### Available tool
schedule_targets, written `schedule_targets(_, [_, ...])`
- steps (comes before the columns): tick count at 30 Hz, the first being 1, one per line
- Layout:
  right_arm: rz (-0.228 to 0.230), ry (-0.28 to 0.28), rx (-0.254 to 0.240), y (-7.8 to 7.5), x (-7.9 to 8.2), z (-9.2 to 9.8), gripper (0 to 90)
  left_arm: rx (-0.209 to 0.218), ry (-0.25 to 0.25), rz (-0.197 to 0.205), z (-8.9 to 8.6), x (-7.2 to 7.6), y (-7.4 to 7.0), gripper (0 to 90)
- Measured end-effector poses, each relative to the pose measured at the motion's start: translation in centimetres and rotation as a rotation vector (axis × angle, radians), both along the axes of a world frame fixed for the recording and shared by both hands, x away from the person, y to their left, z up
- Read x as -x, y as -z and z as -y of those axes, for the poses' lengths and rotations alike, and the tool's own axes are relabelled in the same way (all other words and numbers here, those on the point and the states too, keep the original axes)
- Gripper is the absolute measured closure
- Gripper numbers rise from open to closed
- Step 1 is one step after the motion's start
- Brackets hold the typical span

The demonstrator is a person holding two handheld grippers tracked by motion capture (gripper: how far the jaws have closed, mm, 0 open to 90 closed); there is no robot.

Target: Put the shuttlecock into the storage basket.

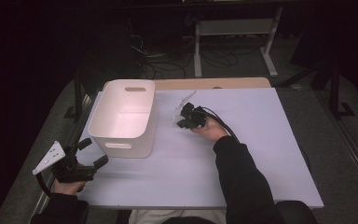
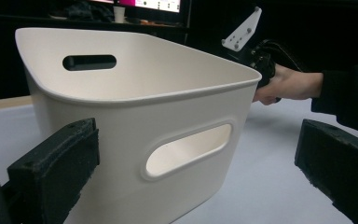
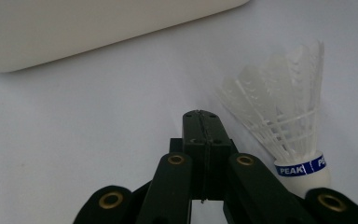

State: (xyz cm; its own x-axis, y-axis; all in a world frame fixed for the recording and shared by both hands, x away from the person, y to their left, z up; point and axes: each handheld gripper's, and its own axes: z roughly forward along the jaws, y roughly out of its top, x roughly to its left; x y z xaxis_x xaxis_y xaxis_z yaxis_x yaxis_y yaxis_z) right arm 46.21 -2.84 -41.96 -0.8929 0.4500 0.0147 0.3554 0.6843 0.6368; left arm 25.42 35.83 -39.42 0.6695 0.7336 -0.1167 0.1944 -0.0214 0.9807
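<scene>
My right claw [image 3: 200, 116] is shut and empty beside the shuttlecock [image 3: 284, 126] on the counter [image 1: 261, 140].
My right claw's own view shows the white shuttlecock lying just beside the closed jaws; from above my hand hides it. My left claw [image 1: 91, 151] gapes open, level, facing the white bin [image 1: 123, 116] near its handle slot.

A dim room: grey floor [image 1: 335, 140], tangled cables [image 1: 168, 60] beneath a white-legged desk frame [image 1: 270, 46] behind

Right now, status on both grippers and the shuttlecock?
Left gripper open, facing bin. Right gripper shut, empty. Shuttlecock on table beside its fingers, ungrasped. Nothing between.
</scene>
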Motion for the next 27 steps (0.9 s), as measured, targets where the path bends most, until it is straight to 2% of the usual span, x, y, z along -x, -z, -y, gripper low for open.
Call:
schedule_targets(7, [0.002, 0.02, 0.001, 0.2, -0.3, 0.2, 89.2, 0.0, 0.001, 0.0, 0.0, 0.0, 0.0, 0.0])
schedule_targets(12, [-0.003, 0.03, -0.016, 0.1, -0.5, 0.5, 89.1, 0.0, 0.0, 0.0, 0.0, 0.0, 0.0, 0.0])
schedule_targets(13, [-0.013, 0.036, -0.028, -0.1, -0.5, 0.7, 83.2, 0.0, 0.0, 0.0, 0.0, 0.0, 0.0, 0.0])
schedule_targets(14, [-0.017, 0.038, -0.033, -0.1, -0.6, 0.8, 80.9, 0.0, 0.0, 0.0, 0.0, 0.0, 0.0, 0.0])
schedule_targets(19, [-0.025, 0.048, -0.043, -0.5, -0.6, 1.3, 73.3, 0.0, 0.001, 0.0, 0.0, 0.0, 0.0, 0.0])
schedule_targets(20, [-0.027, 0.058, -0.054, -0.7, -0.6, 1.6, 68.0, 0.0, 0.001, 0.0, 0.0, 0.0, 0.0, 0.0])
schedule_targets(27, [-0.03, 0.095, -0.067, -1.6, -0.8, 3.0, 45.8, 0.005, -0.004, -0.004, 0.0, 0.0, 0.0, 0.0])
